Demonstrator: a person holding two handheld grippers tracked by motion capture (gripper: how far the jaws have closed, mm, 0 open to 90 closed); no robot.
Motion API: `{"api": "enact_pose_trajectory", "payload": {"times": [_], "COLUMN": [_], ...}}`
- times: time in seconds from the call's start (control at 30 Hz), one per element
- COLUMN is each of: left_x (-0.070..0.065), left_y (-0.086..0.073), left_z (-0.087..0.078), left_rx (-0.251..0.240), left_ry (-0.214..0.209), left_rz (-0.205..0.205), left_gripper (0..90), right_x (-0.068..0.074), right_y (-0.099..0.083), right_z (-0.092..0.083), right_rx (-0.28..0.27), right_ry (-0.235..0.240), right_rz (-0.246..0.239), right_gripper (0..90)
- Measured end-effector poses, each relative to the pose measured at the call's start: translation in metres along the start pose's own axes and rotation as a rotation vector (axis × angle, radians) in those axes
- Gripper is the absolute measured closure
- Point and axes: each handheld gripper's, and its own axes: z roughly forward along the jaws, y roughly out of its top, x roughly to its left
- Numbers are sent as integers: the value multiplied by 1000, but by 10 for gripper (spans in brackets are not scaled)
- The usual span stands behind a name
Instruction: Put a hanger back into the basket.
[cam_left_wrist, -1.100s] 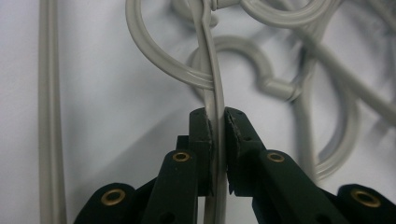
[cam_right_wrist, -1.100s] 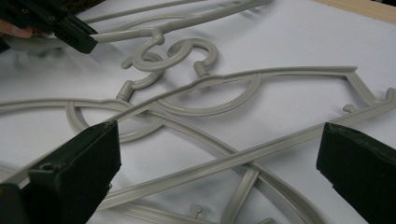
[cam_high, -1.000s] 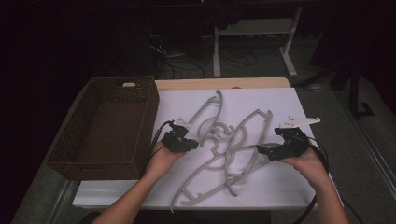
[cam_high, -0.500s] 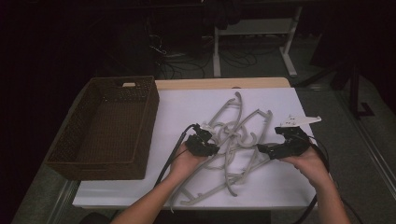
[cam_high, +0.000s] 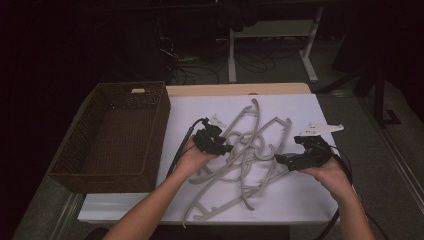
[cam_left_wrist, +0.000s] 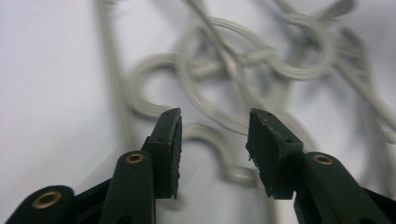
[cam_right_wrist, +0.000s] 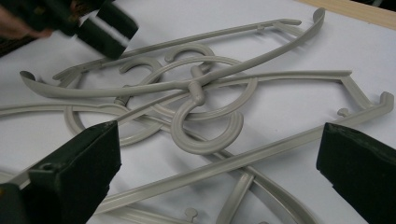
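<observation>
Several grey plastic hangers (cam_high: 250, 150) lie tangled on the white table top (cam_high: 300, 195), hooks interlocked near the middle (cam_right_wrist: 201, 102). My left gripper (cam_high: 226, 148) hovers at the left side of the pile. Its jaws have just been opening and stand apart with nothing between them (cam_left_wrist: 212, 135); blurred hooks (cam_left_wrist: 224, 79) lie beyond. My right gripper (cam_high: 280, 160) stays at the pile's right side, open wide (cam_right_wrist: 218, 140), a long hanger arm (cam_right_wrist: 261, 154) lying on the table under the gap. The left gripper (cam_right_wrist: 100, 25) also appears at the top left of the right gripper view.
A dark woven basket (cam_high: 131, 88) stands on the left of the table. A small white plastic piece (cam_high: 320, 129) lies beyond the right gripper, another (cam_high: 216, 120) behind the left one. Table legs and cables are on the dark floor beyond the far edge.
The left gripper has moved right toward the pile, carrying a hanger with it, and has opened its jaws and let go. The right gripper has not moved.
</observation>
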Motion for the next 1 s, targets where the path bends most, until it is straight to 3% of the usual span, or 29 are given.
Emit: {"api": "enact_pose_trajectory", "payload": {"times": [0.07, 0.17, 0.2, 0.3, 0.4, 0.57, 0.9, 1.0], "left_x": [11, 29, 40, 48, 50, 44, 32, 31], "left_y": [4, 4, 0, -12, -19, -28, -29, -27], "left_z": [1, 6, 10, 13, 14, 14, 10, 7], "left_rx": [7, 52, 95, 146, 163, 178, 184, 163], "left_ry": [25, 68, 89, 95, 91, 49, 37, -11], "left_rz": [-1, 4, -19, -50, -55, -43, -19, -39], "left_gripper": [640, 830, 864, 900, 900, 900, 900, 900], "right_x": [0, 0, 0, 0, 0, 1, 1, 2], "right_y": [0, 0, 0, 0, -1, -1, -2, -2], "right_z": [0, 0, 0, -1, -1, 1, 6, 7], "right_rx": [1, 1, 0, -2, 0, 9, 32, 34], "right_ry": [0, 0, 0, -1, -1, -3, -10, -15], "right_rz": [-2, -3, -3, -2, -1, -2, -11, -8], "right_gripper": [0, 0, 0, 0, 0, 0, 0, 0]}}
